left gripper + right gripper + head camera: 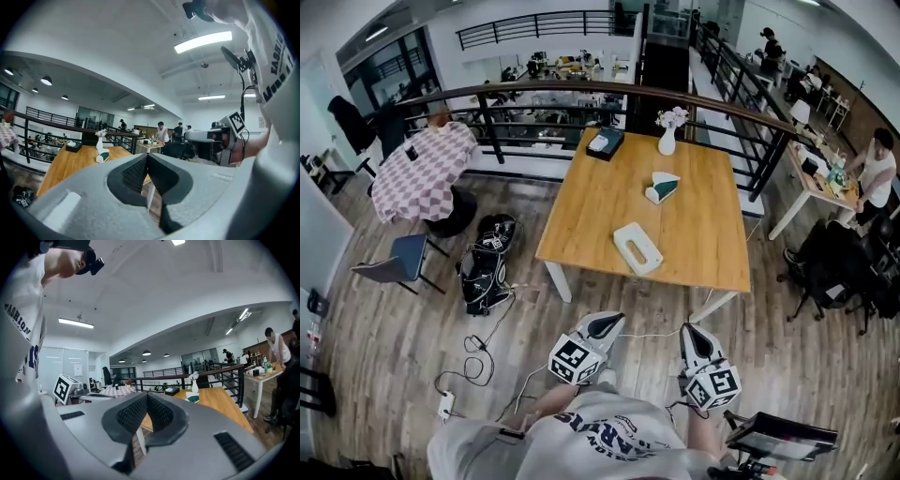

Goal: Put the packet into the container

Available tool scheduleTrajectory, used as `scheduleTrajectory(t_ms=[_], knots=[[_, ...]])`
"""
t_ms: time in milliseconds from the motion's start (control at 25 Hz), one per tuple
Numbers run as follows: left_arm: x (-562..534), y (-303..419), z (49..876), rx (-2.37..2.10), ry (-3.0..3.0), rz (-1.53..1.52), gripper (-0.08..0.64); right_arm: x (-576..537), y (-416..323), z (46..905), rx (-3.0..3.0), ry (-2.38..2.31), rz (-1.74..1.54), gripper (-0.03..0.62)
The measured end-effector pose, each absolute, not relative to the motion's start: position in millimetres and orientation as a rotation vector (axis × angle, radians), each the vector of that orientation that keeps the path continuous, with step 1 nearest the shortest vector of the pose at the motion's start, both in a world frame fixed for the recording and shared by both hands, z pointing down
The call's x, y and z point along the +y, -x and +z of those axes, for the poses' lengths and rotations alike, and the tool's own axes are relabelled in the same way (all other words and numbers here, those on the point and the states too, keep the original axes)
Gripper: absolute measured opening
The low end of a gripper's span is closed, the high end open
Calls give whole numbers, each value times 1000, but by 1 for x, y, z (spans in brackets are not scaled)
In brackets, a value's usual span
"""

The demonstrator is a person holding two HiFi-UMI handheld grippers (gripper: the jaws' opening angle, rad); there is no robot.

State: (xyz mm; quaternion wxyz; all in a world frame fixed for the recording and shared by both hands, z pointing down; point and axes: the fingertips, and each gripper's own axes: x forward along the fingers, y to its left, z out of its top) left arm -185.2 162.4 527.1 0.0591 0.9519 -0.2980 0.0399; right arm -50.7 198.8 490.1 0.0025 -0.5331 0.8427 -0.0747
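Observation:
A green and white packet (662, 187) lies near the middle of the wooden table (712, 244). Nearer to me on the table is a flat white container (637, 248) with an oval slot in its top. Both grippers hang in front of my chest, well short of the table's near edge. My left gripper (605, 325) is shut with nothing in it, its pads (136, 173) pressed together. The right gripper (692, 335) is also shut and empty, pads (133, 414) touching. The packet (103, 156) shows small and far off beyond the left jaws, and the packet (193, 398) likewise beyond the right jaws.
A white vase of flowers (667, 136) and a dark tray (605, 142) holding a white item stand at the table's far end. A black railing (581, 103) runs behind it. A black bag (485, 262) and cables (478, 361) lie on the floor at the left. People sit at desks at the right.

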Motion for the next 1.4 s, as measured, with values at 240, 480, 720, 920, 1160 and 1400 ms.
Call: scheduleTrajectory(t_ms=[240, 480, 720, 920, 1160, 1400], knots=[[110, 201, 541, -933, -2861, 132, 5, 153, 47, 505, 2639, 1756, -279, 7], [88, 187, 548, -856, -2869, 138, 5, 134, 32, 517, 2559, 1940, -335, 7], [78, 165, 542, -773, -2926, 148, 5, 106, 29, 537, 2557, 1915, -486, 8], [59, 171, 557, -880, -2859, 163, 5, 64, 28, 555, 2623, 1889, -523, 8], [3, 182, 565, -1072, -2713, 173, 5, -17, 12, 539, 2694, 1798, -458, 8], [-77, 149, 552, -1091, -2771, 153, 5, -93, -17, 550, 2721, 1749, -519, 8]])
